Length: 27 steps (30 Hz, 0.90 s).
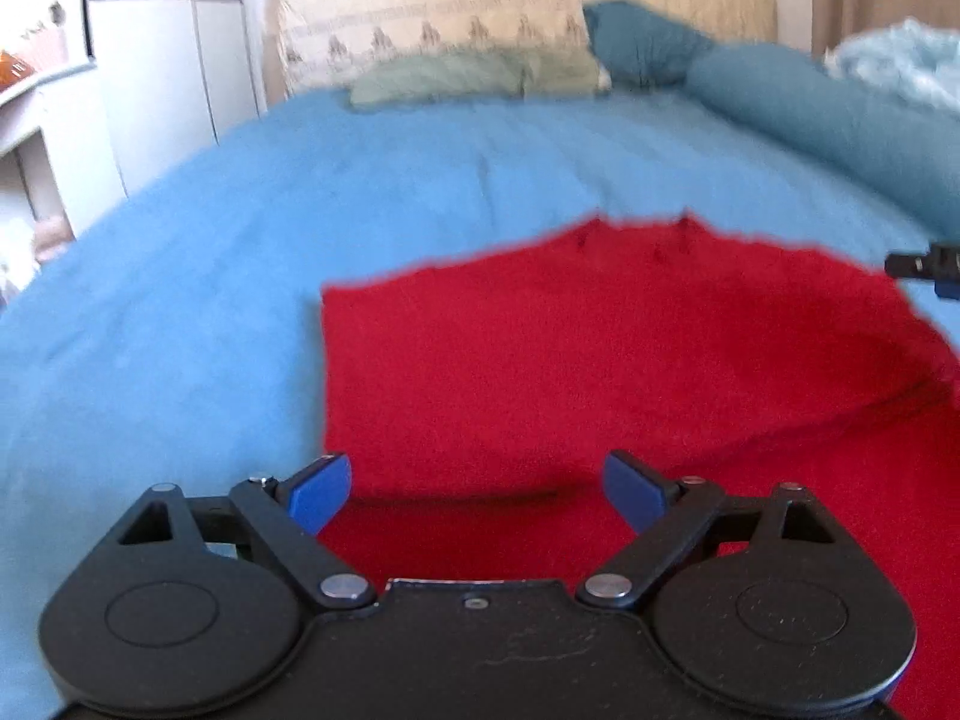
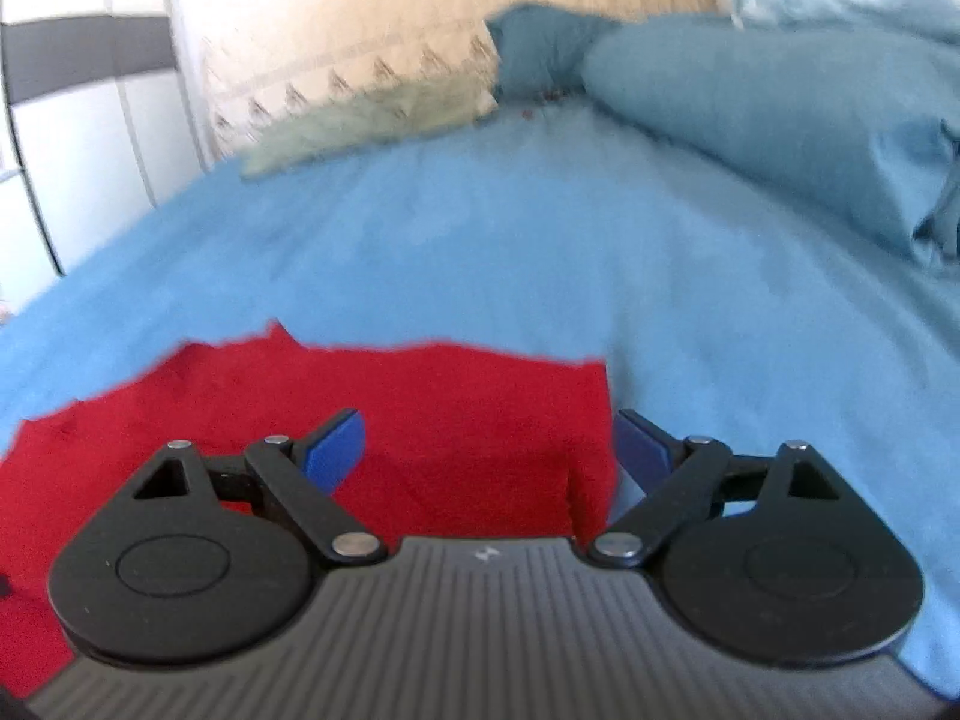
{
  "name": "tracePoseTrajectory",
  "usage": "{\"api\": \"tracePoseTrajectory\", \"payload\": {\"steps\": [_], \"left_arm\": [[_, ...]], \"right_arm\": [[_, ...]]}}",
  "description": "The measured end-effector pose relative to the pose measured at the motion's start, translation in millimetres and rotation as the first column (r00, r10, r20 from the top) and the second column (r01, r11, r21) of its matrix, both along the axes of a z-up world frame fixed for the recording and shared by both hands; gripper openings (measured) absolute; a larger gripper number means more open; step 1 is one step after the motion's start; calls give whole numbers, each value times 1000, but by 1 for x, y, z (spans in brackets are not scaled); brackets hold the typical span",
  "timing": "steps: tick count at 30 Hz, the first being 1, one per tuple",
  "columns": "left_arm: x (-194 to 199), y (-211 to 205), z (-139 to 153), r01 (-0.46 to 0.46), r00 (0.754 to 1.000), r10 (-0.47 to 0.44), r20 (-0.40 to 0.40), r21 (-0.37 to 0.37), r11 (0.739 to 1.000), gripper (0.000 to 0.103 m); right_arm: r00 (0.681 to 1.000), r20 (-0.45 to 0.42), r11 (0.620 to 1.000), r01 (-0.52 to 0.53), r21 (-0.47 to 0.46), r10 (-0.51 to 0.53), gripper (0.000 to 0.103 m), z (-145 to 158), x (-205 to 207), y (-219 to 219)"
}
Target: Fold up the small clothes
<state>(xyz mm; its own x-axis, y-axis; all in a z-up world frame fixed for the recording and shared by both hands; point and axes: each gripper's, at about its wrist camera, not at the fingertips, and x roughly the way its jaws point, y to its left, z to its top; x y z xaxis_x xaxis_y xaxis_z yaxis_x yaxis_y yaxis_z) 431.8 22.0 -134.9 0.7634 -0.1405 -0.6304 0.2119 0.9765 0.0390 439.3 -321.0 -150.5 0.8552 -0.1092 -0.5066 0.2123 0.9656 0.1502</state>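
Red garment (image 1: 600,372) lies flat on the blue bedspread (image 1: 240,240), well short of the pillows at the head edge, presumably laid out for folding. Left gripper (image 1: 477,489) and right gripper (image 2: 489,450) both gape empty above it. Left view shows the garment's left edge; right view shows its right edge between the spread fingers.

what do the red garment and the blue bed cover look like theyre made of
Red garment: probably a soft knit or fleece, matte, with a fuzzy, ragged far edge. Blue bed cover: looks like a matte, slightly napped fabric, maybe fleece or brushed cotton, with soft creases. Blur leaves the weave unclear.
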Motion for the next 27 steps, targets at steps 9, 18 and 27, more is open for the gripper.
{"api": "tracePoseTrajectory", "payload": {"steps": [9,18,27], "left_arm": [[-85,28,95,-65,986,79,148,-94,993,103],[-192,62,153,-54,997,63,53,-155,986,103],[-268,103,114,-71,996,57,-70,-216,974,97]], "right_arm": [[980,178,996,-89,-24,92,103,106,-123,5],[986,162,999,-40,26,35,103,169,-293,16],[996,-21,996,-89,-5,89,103,135,-399,36]]}}
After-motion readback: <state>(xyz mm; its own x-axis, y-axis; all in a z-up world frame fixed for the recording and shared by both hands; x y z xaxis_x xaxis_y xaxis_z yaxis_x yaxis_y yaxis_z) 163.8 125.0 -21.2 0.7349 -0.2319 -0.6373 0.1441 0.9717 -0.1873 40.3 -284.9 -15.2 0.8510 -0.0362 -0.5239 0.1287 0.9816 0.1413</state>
